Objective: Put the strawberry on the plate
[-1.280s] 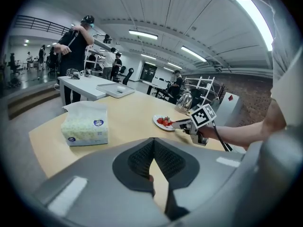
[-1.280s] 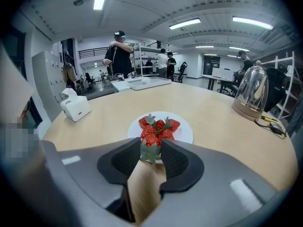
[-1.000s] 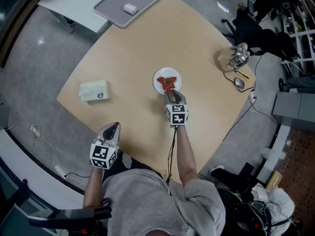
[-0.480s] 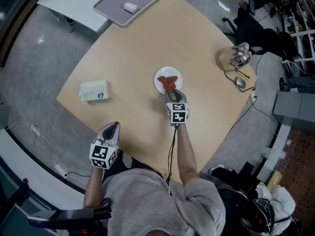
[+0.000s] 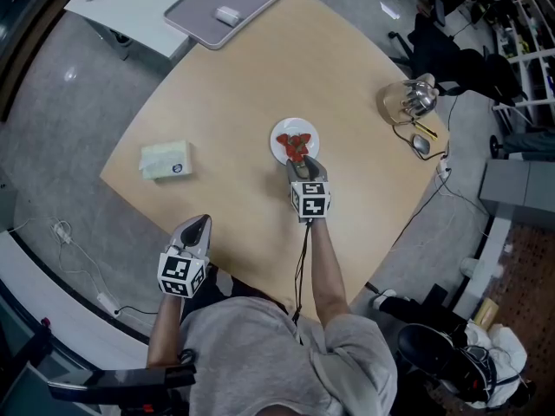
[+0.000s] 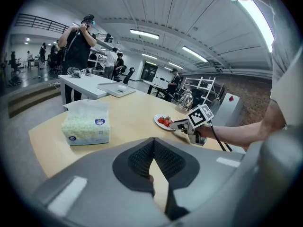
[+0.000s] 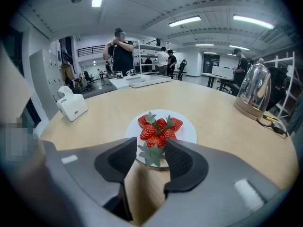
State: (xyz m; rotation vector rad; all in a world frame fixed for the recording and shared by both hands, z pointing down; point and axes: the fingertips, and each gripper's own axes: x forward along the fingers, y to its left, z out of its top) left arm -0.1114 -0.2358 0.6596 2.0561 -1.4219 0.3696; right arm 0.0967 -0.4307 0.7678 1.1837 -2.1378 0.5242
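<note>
The strawberry (image 7: pixel 152 150) lay between the opening jaws of the right tongs (image 7: pixel 152 144), leaves toward the tongs and tip toward the plate's (image 7: pixel 190 132) middle. It rested at the plate's near rim against other strawberries (image 7: pixel 161 125). The left tongs (image 6: pixel 153 145), jaws together and empty, hovered at the tabletop's (image 5: pixel 225 102) near edge.

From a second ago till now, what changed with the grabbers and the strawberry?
The right gripper is opening its jaws and letting go of the strawberry. It now sits loose between them at the near edge of the plate, next to the other strawberries. The gripper itself hardly moved. The left gripper, shut and empty, the tissue box and the tray stayed put.
</note>
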